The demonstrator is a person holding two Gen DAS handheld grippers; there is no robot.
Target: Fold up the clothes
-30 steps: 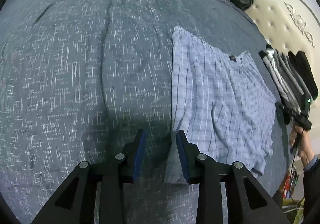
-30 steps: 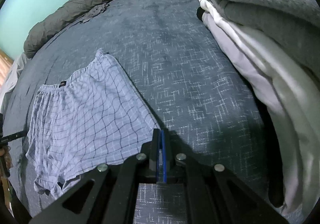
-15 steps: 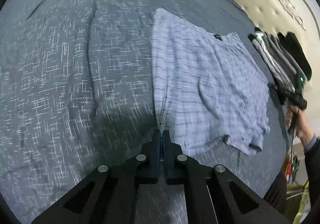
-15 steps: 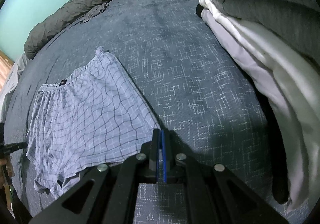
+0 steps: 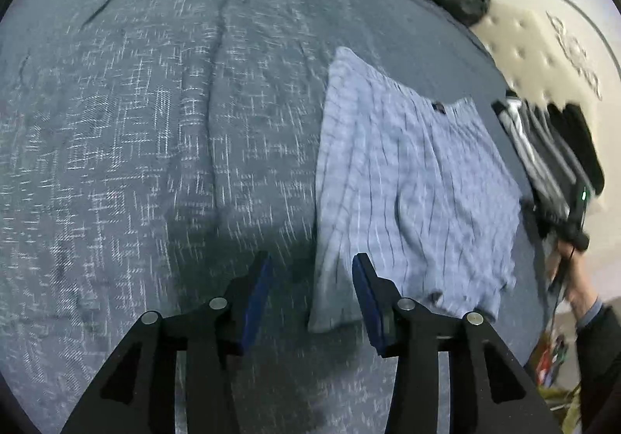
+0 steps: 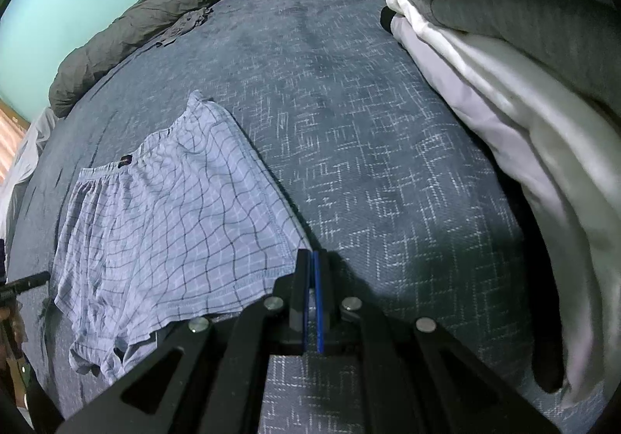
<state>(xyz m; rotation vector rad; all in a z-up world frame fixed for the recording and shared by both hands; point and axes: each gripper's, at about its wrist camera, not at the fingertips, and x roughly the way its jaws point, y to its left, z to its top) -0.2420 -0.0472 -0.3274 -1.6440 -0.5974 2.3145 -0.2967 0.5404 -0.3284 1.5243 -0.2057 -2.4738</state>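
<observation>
While the shorts lie flat: note the following.
Left gripper [image 5: 310,288]: your jaws stand released over a hem corner.
Checked shorts [image 6: 167,216]: spread unfolded on the bed [image 6: 349,123]; folding remains.
Right gripper [image 6: 311,278]: you pinch the opposite hem corner.

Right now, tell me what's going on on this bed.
A person is folding clothes with a handheld two-finger tool in each hand. A pair of light blue checked shorts lies spread flat on the dark blue bedspread. The right tool is shut at one leg-hem corner of the shorts, apparently pinching it. The left tool is open, its fingers either side of the opposite hem corner, not gripping. A stack of folded clothes sits beside the right tool. No fold is made yet.
</observation>
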